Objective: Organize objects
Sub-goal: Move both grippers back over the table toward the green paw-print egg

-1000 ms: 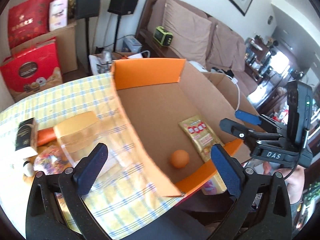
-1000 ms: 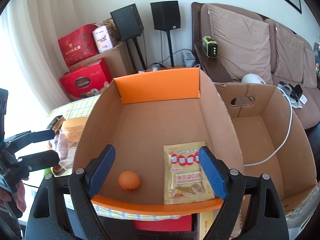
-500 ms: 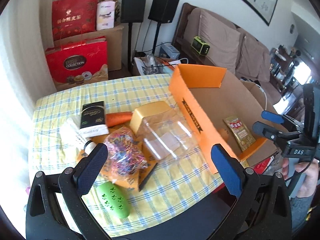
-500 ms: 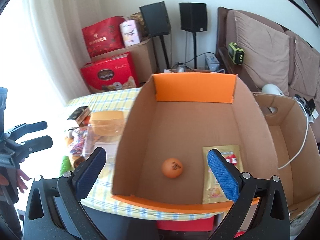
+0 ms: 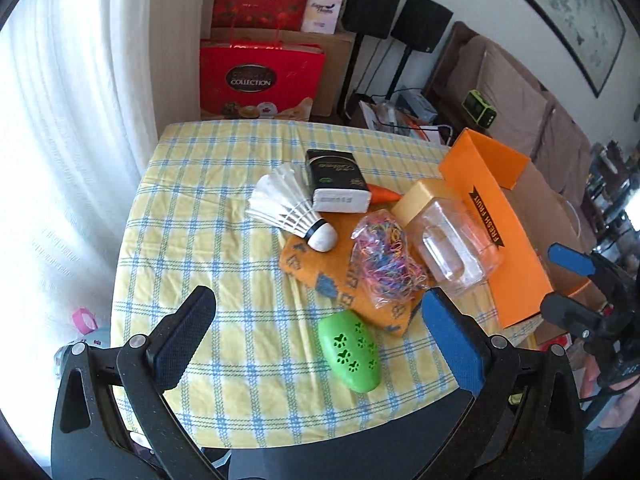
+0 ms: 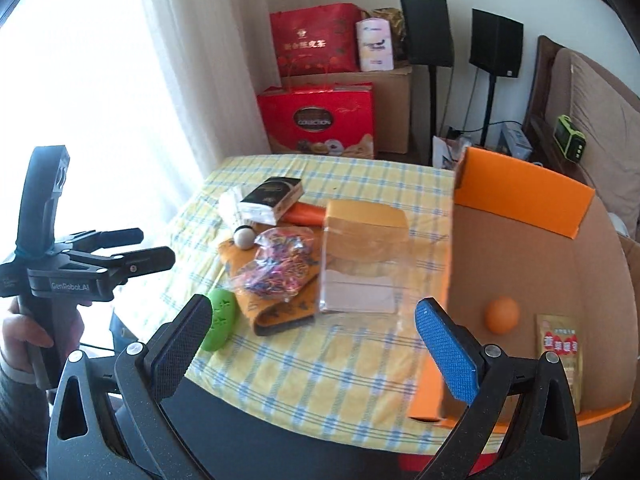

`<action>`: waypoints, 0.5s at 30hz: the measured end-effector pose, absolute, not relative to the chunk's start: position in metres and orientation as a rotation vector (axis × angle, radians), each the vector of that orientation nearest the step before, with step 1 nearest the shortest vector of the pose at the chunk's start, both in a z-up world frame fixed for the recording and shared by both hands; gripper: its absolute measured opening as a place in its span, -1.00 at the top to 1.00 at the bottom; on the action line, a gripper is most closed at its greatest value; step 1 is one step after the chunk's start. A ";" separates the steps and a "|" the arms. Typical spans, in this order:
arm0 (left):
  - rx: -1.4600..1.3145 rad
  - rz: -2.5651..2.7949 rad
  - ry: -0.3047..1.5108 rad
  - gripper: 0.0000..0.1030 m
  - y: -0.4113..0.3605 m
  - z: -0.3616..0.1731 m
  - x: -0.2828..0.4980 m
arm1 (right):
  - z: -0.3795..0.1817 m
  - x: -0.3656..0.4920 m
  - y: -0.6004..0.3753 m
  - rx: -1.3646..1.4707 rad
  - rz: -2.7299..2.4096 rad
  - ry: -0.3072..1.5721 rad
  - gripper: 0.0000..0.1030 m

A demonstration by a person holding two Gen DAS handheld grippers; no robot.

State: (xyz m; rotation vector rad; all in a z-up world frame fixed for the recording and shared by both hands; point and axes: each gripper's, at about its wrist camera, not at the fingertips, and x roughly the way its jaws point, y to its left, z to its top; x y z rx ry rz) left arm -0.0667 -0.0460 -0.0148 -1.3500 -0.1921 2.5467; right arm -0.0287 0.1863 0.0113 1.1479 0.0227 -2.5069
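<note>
Two things already lie in the open cardboard box (image 6: 532, 280) at the table's right edge: an orange ball (image 6: 502, 314) and a flat gold sachet (image 6: 558, 350). So we judge the sorting partly done, and the step in hand is choosing the next piece from the pile on the checked tablecloth (image 5: 224, 248).

Our left gripper (image 5: 320, 328) hangs over the near side of the table with its jaws spread wide and nothing between them. Our right gripper (image 6: 312, 340) is just as wide and just as empty, poised above the table's near edge beside the box wall.

What remains sits bunched together just left of the box: a clear jar with a gold lid (image 5: 448, 232) lying on its side against the box's outer wall, a bag of coloured rubber bands (image 5: 384, 256) on an orange cloth (image 5: 320, 276), a shuttlecock (image 5: 292, 208) whose cork tip rests on that cloth, a black-and-white pack (image 5: 336, 180) partly over a carrot (image 5: 382, 194), and a green perforated pod (image 5: 350, 350) nearest us.

We think the pod is the easiest pick for the left claw: it lies apart from the heap, and the jaws would need to come down across its narrow width. The jar is nearest the right claw, though its smooth wall may slip
</note>
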 end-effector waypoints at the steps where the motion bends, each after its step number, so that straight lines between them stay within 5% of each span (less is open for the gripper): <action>1: -1.352 2.557 -0.198 -1.00 -0.050 -0.015 -0.067 | 0.007 -0.029 0.177 1.151 -2.491 0.029 -0.99; 15: -1.362 2.642 -0.249 -1.00 -0.091 -0.027 -0.063 | -0.049 -0.048 0.101 1.281 -2.295 0.092 -0.43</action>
